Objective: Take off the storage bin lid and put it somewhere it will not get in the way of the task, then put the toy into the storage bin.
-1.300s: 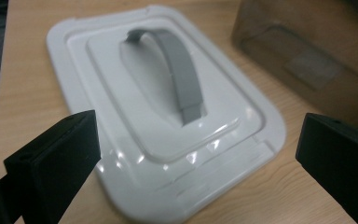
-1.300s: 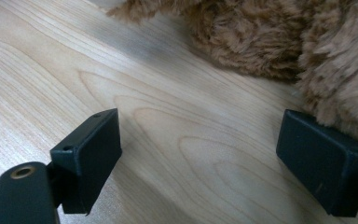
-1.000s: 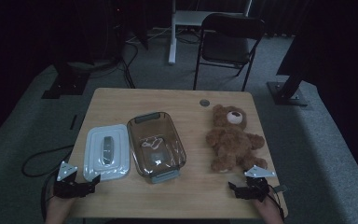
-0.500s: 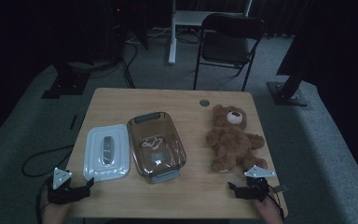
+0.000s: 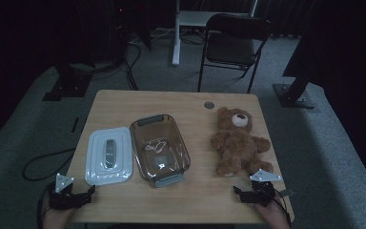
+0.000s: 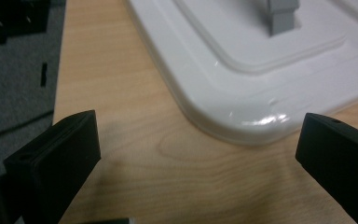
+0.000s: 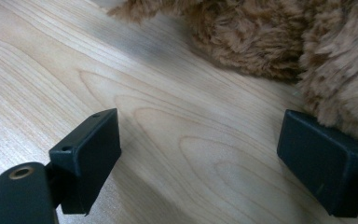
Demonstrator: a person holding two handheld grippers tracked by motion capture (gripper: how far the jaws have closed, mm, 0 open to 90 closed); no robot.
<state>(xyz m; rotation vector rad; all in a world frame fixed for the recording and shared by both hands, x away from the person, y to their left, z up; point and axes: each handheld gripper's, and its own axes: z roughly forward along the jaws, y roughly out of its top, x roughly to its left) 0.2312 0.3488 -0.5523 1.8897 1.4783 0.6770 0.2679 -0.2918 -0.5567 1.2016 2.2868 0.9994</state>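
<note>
A brown teddy bear (image 5: 238, 141) lies on its back on the right half of the wooden table (image 5: 190, 102). A clear plastic container (image 5: 158, 148) sits mid-table with its white lid (image 5: 109, 154) flat to its left. My left gripper (image 5: 86, 194) rests open at the front left corner, its jaws wide apart before the lid's rounded corner (image 6: 242, 122). My right gripper (image 5: 240, 193) stands open near the front right edge, just short of the bear's foot (image 7: 345, 74); nothing lies between its jaws.
A black folding chair (image 5: 233, 43) and a white stand stand beyond the far edge. A round grommet (image 5: 208, 105) sits near the bear's head. Cables trail over the grey carpet (image 5: 33, 138) at left.
My left gripper has drawn back toward the front left corner, away from the lid. The right gripper, bear, container and lid hold their places.
</note>
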